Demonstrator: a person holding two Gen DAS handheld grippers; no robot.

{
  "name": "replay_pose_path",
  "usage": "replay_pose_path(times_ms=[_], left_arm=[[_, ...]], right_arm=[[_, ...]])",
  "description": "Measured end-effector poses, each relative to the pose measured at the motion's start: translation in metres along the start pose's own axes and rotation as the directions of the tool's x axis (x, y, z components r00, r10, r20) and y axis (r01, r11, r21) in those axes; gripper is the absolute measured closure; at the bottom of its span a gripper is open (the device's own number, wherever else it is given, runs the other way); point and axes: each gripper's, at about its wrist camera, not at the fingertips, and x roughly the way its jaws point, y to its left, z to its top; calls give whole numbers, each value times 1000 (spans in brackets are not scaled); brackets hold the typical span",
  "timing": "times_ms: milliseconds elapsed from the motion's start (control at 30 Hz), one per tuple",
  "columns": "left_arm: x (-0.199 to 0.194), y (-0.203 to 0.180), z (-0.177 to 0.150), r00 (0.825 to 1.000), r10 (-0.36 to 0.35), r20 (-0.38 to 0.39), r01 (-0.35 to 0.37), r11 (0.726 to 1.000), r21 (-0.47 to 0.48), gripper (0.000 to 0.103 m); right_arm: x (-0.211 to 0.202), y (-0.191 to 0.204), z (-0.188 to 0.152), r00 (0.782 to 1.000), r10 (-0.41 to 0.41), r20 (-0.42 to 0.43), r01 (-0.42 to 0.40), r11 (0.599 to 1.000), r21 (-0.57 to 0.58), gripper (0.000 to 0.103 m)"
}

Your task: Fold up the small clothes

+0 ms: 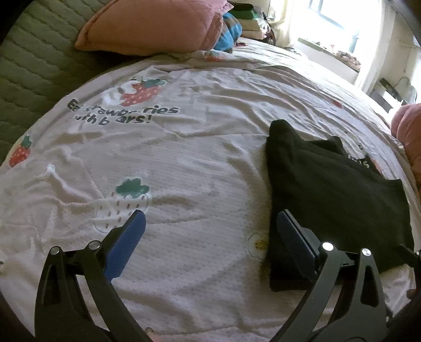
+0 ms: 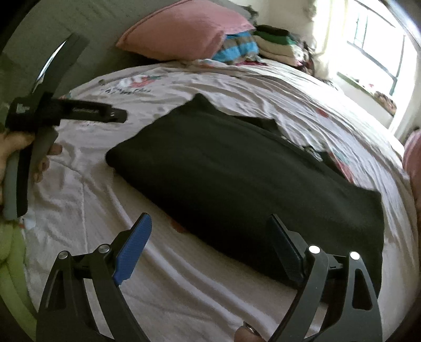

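A black garment (image 1: 334,194) lies folded flat on the white strawberry-print bedsheet (image 1: 184,163). In the left wrist view it is to the right, and my left gripper (image 1: 210,218) is open and empty, its right finger over the garment's left edge. In the right wrist view the garment (image 2: 236,173) fills the middle. My right gripper (image 2: 210,223) is open and empty just above its near edge. The left gripper's body (image 2: 65,113), held in a hand, shows at the far left there.
A pink pillow (image 1: 152,26) and a pile of folded clothes (image 1: 242,23) lie at the head of the bed. A green quilted cover (image 1: 29,63) is at the left. A bright window (image 2: 376,52) is at the right. Another pink cushion (image 1: 407,131) sits at the right edge.
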Motion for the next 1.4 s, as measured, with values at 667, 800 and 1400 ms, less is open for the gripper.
replay_pose_path(times_ms=[667, 800, 1400], left_arm=[[18, 1, 15, 1000, -4, -13, 3, 1000, -29, 10], [27, -1, 22, 1000, -13, -27, 12, 999, -42, 10], [28, -22, 39, 927, -372, -52, 349, 905, -245, 10]], right_arm=[[67, 74, 27, 989, -143, 48, 151, 935, -321, 15], [78, 71, 35, 984, -163, 70, 177, 928, -328, 18], [32, 28, 38, 959, -97, 265, 140, 979, -150, 86]])
